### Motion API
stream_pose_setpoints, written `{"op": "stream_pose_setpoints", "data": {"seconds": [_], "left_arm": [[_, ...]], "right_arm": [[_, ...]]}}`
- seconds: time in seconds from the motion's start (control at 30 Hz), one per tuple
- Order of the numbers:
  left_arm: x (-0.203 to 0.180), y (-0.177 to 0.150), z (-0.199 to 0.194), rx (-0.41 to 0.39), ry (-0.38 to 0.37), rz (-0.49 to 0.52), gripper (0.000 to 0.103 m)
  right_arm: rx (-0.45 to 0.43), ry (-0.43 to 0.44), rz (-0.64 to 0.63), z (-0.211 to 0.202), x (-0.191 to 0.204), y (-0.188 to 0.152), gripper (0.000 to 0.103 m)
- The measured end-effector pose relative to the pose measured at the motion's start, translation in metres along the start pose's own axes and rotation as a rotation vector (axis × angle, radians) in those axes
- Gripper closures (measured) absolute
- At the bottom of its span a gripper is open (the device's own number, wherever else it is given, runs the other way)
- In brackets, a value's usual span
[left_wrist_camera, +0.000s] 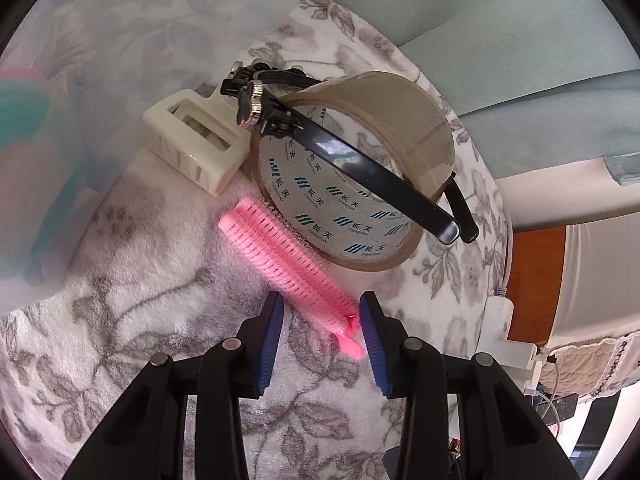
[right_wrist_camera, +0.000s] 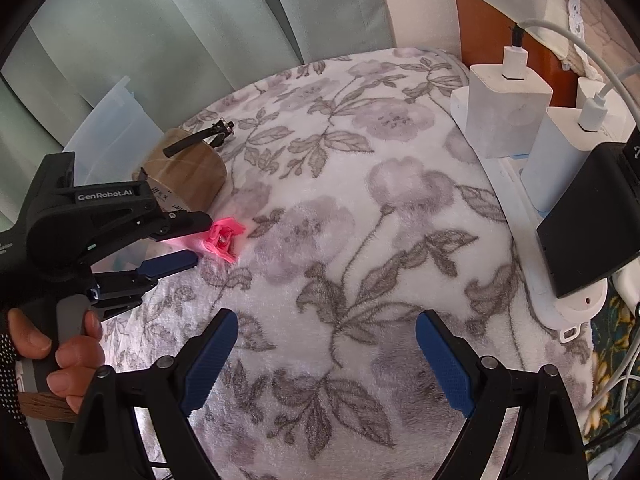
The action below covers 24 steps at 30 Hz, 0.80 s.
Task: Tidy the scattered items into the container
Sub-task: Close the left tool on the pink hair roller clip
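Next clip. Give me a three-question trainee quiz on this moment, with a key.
1. True or false: the right gripper has something between its fingers.
2. What lies between the left gripper's fingers? A) cream hair claw B) pink hair roller C) tape roll
3. What rests on top of the tape roll?

Key
1. False: it stands open over the bare floral blanket.
2. B, at its clip end, touching one pad only, not pinched.
3. The black headband.
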<state>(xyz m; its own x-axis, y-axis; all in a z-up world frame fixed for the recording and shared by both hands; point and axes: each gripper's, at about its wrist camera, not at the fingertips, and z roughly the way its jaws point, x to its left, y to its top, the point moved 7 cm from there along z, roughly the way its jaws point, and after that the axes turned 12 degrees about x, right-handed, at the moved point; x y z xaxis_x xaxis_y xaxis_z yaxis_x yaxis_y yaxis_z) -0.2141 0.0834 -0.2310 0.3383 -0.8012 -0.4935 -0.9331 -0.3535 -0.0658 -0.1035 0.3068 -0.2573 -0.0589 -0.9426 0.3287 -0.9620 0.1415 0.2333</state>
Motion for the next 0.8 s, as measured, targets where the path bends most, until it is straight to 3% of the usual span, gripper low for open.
{"op": "stream_pose_setpoints", "data": {"seconds": [0.2,0.33,0.4,0.57,0.67,0.8], "left_arm": [[0.001,-0.005,-0.008,-0.003,0.012,0.036,0.069],[0.006,-0.018,-0.008,0.008,0.077,0.095,0.073],[0.006,-0.022,-0.008,0.012,0.058,0.106,0.073],[-0.004,-0.018,-0.011,-0.003,-0.016,0.072,0.072],[-0.007,-0.010,-0.010,-0.002,-0.069,0.002,0.060],[-0.005,-0.001,-0.002,0.006,-0.062,-0.082,0.059]], "right_arm": [[-0.002,0.001,-0.012,-0.003,0.004,0.000,0.011],[-0.008,0.004,-0.007,-0.005,0.004,0.000,0.010],[-0.011,0.004,-0.010,-0.006,0.005,0.000,0.010],[-0.011,0.009,-0.015,-0.006,0.006,0.000,0.010],[-0.007,0.008,-0.015,-0.004,0.005,-0.002,0.011],[-0.001,0.009,-0.011,-0.002,0.002,-0.004,0.011]]}}
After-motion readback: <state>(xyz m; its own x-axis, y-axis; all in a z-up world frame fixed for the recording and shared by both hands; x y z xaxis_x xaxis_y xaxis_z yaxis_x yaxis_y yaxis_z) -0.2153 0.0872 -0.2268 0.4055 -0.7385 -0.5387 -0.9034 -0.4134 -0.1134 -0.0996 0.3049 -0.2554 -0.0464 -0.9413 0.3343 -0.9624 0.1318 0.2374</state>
